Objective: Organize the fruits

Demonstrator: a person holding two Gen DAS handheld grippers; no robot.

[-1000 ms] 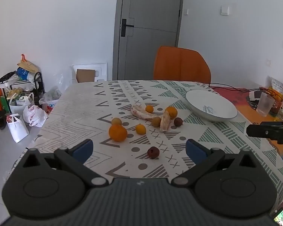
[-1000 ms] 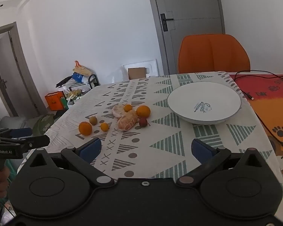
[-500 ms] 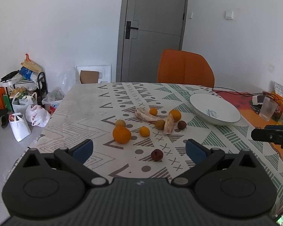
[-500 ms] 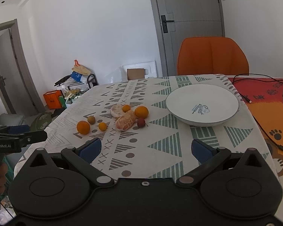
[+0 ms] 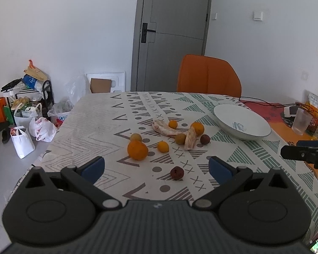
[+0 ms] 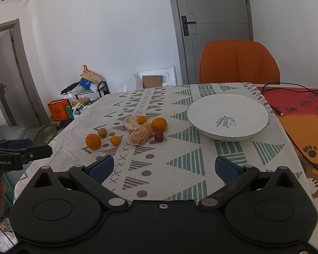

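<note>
**Nothing in the plate yet: all the fruit is waiting on the cloth**

I am holding my left hand-held gripper (image 5: 156, 167) low over the near edge of the surface (image 5: 99, 124), its two blue pads spread wide with nothing between them. My right hand-held gripper (image 6: 163, 167) is hovering the same way, wide apart and empty.

As I judge it, the sorting is not yet under way. The white plate (image 6: 228, 116), sitting at about two o'clock from my left hand-held gripper, is carrying no fruit. Everything is lying loose in a cluster around twelve o'clock: a large orange (image 5: 137, 150), a second orange (image 5: 197, 128), small kumquats (image 5: 163, 146), two peeled citrus pieces (image 5: 165, 127), a greenish-brown round fruit (image 5: 135, 137) and a dark red one (image 5: 205, 139). Another dark red fruit (image 5: 177, 173) is lying apart, nearest to me, just ahead of my left pads. All of it is left to move.

From the right wrist view that nearest red fruit is hidden, probably behind the gripper body. The peeled pieces are overlapping neighbours, so I am not counting the small fruits with confidence. The things at the far right edge, a clear cup (image 5: 301, 121) among them, are partly cut off.
</note>
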